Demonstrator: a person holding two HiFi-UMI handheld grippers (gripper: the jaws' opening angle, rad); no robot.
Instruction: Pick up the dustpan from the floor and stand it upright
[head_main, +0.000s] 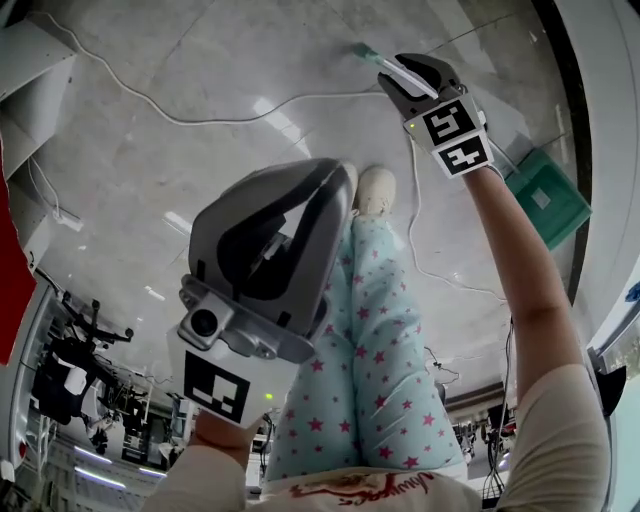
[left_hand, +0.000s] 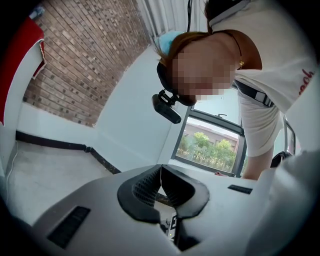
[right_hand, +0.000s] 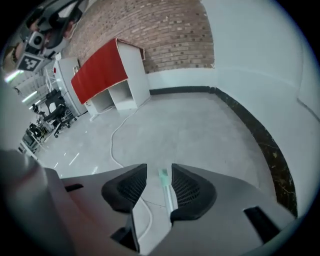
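Head view looks down on a shiny grey floor with a white cable lying across it. The green dustpan is on the floor at the right. Its long handle points far away.

The right gripper has its jaws apart. The handle is between them, but they do not squeeze it. The left gripper has its jaws pressed together on nothing.

A brick wall and a red cabinet stand far off.

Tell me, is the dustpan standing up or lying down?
Lying down. The dustpan lies on the floor, its handle stretched out low between the open jaws of the right hand-held gripper.
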